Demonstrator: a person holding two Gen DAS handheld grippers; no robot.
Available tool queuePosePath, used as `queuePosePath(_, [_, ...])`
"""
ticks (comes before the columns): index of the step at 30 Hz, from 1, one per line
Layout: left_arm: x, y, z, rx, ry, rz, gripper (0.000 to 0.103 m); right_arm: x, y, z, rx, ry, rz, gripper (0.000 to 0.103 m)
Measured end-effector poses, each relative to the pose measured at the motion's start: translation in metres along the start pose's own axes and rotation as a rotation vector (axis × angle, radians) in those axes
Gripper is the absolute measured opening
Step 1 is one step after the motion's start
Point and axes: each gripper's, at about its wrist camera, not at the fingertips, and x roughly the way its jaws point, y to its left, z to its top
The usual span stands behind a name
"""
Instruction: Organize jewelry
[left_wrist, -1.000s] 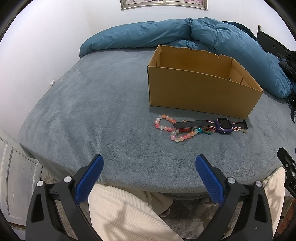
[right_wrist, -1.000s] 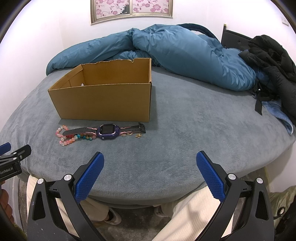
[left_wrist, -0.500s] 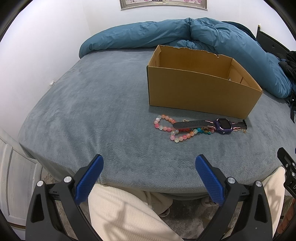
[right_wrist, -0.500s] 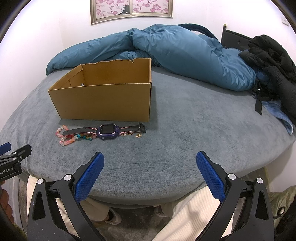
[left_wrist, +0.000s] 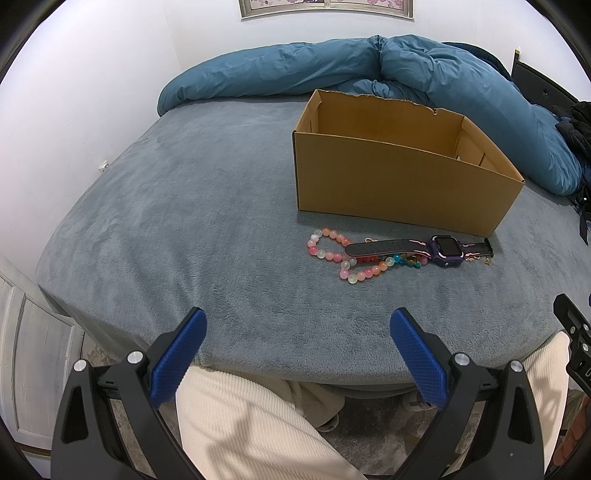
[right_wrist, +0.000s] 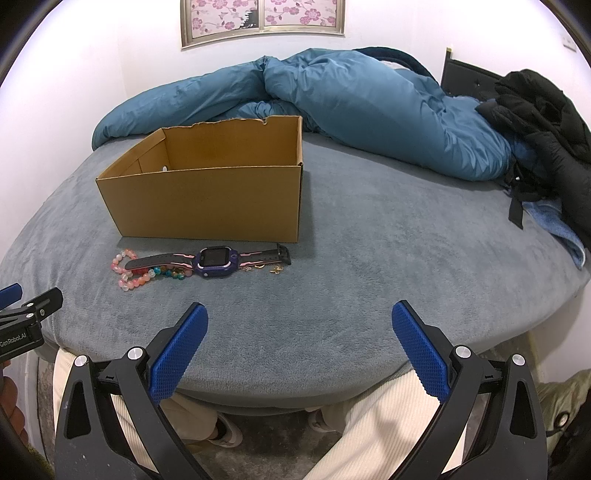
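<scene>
Nothing has moved: both my jaws stay released over the bed's (left_wrist: 207, 206) near edge, watch (right_wrist: 216, 258) and bead bracelet (left_wrist: 332, 254) untouched.

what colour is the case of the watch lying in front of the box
Purple, with a dark screen; the watch shows best in the right wrist view.

The tall front wall of the open brown cardboard box (right_wrist: 207, 201) hides its floor, the black-strapped purple watch (right_wrist: 216, 257) covers part of the pink beaded bracelet (right_wrist: 127, 271), and the tiny gold pieces (right_wrist: 274, 270) are too small to identify.
</scene>
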Motion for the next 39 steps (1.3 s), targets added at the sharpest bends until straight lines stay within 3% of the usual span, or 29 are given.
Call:
queuePosePath(21, [0.003,-0.004,0.005,0.014,0.008,0.008,0.097,0.009,-0.004,0.0,0.012,0.011,0.006,0.095])
queuePosePath(29, [0.023,-0.012,0.007,0.022,0.033,-0.003,0.097,0.029,-0.01,-0.001,0.028,0.048,0.02,0.095])
queuePosePath(35, [0.041,-0.013,0.014,0.017,0.024,-0.042,0.097,0.043,-0.012,-0.002,0.031,0.062,0.053,0.095])
queuePosePath(39, [0.051,-0.006,0.02,-0.018,-0.016,-0.164,0.097,0.051,-0.01,0.0,0.027,0.055,0.092,0.095])
